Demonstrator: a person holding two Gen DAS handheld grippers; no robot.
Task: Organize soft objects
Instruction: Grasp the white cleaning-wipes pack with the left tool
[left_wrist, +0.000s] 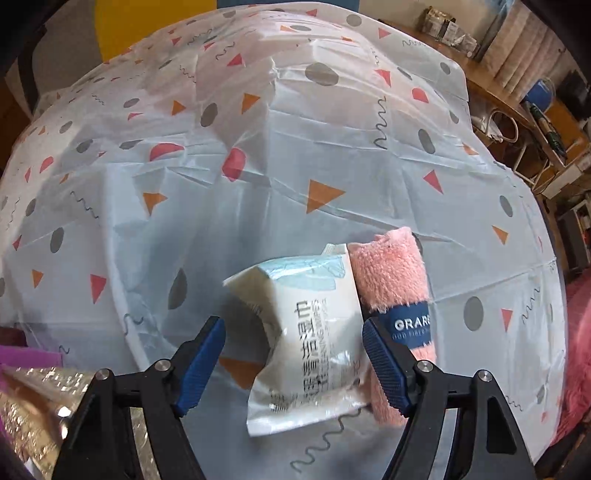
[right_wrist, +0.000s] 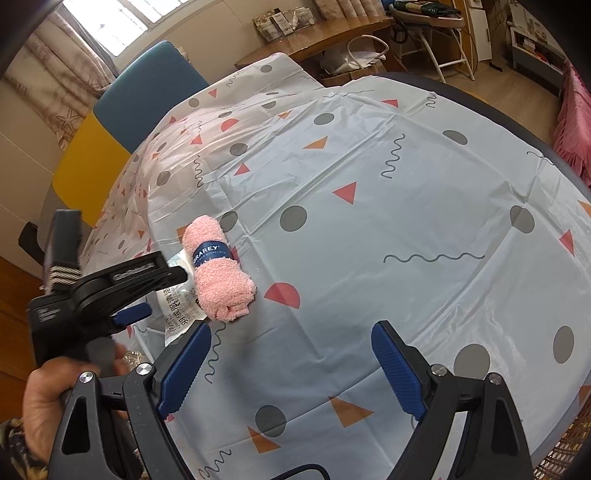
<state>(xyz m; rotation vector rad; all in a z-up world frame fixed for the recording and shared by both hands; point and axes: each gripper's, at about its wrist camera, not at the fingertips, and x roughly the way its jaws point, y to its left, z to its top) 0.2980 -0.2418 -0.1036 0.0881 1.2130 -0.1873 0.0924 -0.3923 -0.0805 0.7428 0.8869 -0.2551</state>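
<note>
- The wipes pack (left_wrist: 310, 339), a white soft packet with pale blue print and dark lettering, lies on the tablecloth (left_wrist: 332, 155) at about 6 o'clock in the left wrist view, tilted with its top leaning toward 1 o'clock.
- The pink rolled cloth (left_wrist: 391, 295), bound with a dark blue paper band, lies along the pack's 3 o'clock side, touching it.
- In the right wrist view the same pink rolled cloth (right_wrist: 218, 273) sits at about 9 o'clock, with the wipes pack (right_wrist: 181, 310) just beside it at its 8 o'clock side, partly hidden.
- The left gripper (left_wrist: 293, 339) has its jaws spread wide on either side of the pack's lower half; its right blue pad lies at the seam between pack and cloth, and its left pad stands apart from the pack.
- From the right wrist camera, the left gripper (right_wrist: 162, 291) reaches in from 9 o'clock, held in a hand (right_wrist: 48, 391) at 8 o'clock.
- The right gripper (right_wrist: 291, 347) is wide apart and holds nothing, over bare tablecloth (right_wrist: 369, 240) at 6 o'clock, well apart from the cloth.
- The tablecloth is pale, printed with grey dots, orange and red triangles and squiggles.
- A blue and yellow chair (right_wrist: 122, 122) stands beyond the table at 10 o'clock.
</note>
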